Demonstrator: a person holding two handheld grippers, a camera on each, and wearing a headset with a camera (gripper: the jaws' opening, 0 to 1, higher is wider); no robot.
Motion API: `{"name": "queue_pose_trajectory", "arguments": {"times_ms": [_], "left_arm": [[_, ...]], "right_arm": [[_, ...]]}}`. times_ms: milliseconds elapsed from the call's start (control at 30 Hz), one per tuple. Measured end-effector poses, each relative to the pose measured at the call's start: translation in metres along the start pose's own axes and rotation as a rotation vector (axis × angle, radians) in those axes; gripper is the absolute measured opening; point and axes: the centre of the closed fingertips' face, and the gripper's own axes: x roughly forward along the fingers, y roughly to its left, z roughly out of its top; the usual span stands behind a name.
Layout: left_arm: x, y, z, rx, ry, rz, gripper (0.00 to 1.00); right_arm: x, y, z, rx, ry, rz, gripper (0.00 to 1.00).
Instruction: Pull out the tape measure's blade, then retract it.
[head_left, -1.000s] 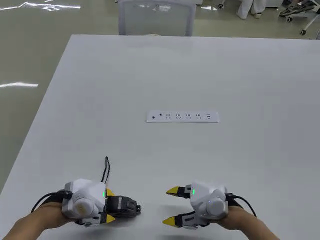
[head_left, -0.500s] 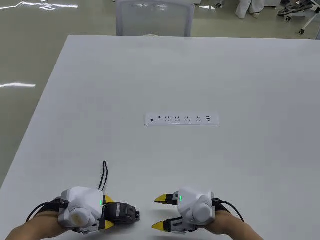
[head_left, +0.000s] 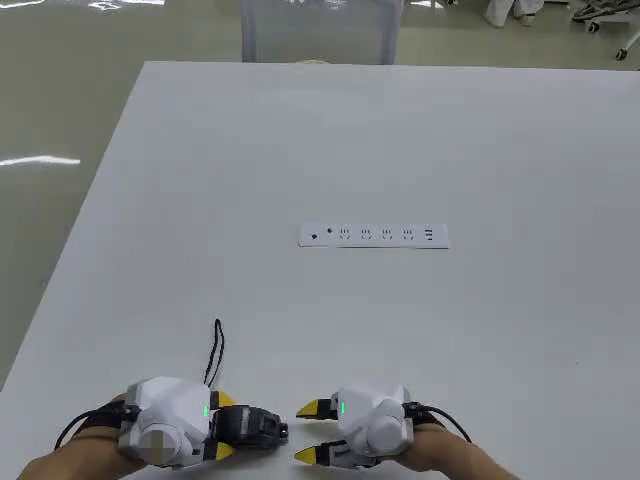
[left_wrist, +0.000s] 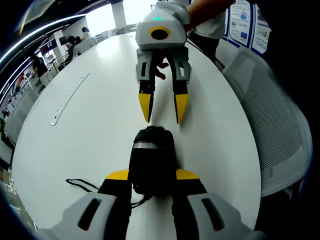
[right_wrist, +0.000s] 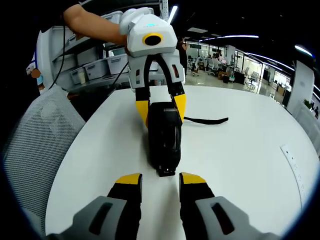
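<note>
Blade not yet out: left gripper (head_left: 221, 426) clamps the tape measure (head_left: 256, 427); right gripper (head_left: 306, 432), jaws parted and empty, sits at its three o'clock and must pinch the blade tip

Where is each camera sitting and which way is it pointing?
Head view: on the headset, looking down at the table; forearms, left gripper and right gripper show at the bottom.
Left gripper view: on the left gripper, its jaws clamping the tape, facing the right gripper.
Right gripper view: on the right gripper, own jaws open, facing the tape and left gripper.
Shared: both gripper views show the tape.
</note>
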Motion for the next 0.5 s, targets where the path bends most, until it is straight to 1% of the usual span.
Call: {"name": "queue_pose_trajectory", "arguments": {"times_ms": [200, 233, 333, 433, 500], "left_arm": [[0.000, 0.000, 0.000, -0.010, -0.009, 0.000, 0.26], [0.000, 0.000, 0.000, -0.010, -0.009, -0.001, 0.26], [0.000, 0.000, 0.000, -0.016, -0.009, 0.000, 0.26], [0.000, 0.001, 0.000, -0.017, -0.010, 0.001, 0.26], [0.000, 0.001, 0.000, -0.017, -0.013, 0.000, 0.26]], "right_arm": [[0.009, -0.006, 0.003, -0.003, -0.006, -0.015, 0.25], [0.011, -0.007, 0.002, -0.008, 0.002, -0.020, 0.24], [0.014, -0.010, 0.002, -0.008, 0.002, -0.015, 0.19], [0.016, -0.012, 0.003, 0.001, -0.004, -0.016, 0.18], [0.017, -0.012, 0.000, -0.006, 0.005, -0.012, 0.18]]}}
